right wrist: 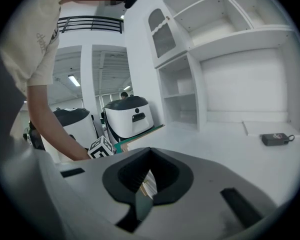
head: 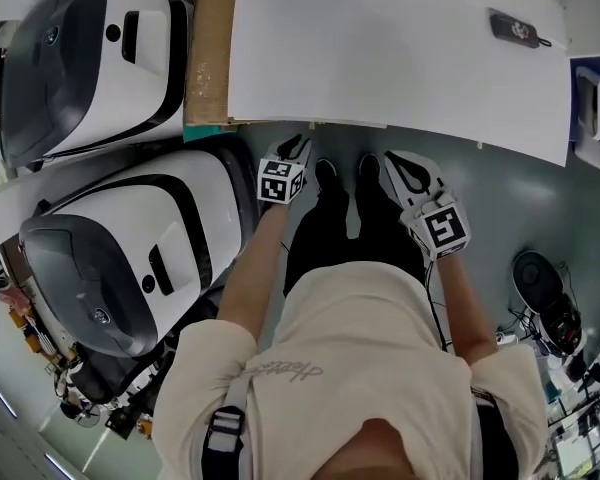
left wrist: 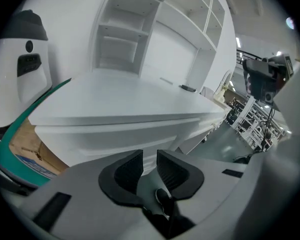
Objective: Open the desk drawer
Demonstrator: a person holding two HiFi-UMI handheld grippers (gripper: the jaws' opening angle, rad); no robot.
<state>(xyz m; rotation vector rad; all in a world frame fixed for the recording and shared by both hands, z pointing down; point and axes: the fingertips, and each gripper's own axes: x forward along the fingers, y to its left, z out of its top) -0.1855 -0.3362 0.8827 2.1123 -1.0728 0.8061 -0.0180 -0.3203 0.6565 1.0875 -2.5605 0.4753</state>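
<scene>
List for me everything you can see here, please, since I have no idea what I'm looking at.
desk: one, white, straight ahead of the person
shelves: one set, white, standing on the back of the desk
small device: one, dark, with a short cord, far right of the desk top
big machines: two, white with dark grey fronts, left of the desk
cardboard sheet: one, brown with a teal edge, between the desk and the machines
floor: grey, under it all
shoes: two, black, by the desk edge
shirt: one, cream, on the person
left gripper: jaws slightly apart, empty
right gripper: jaw tips together
</scene>
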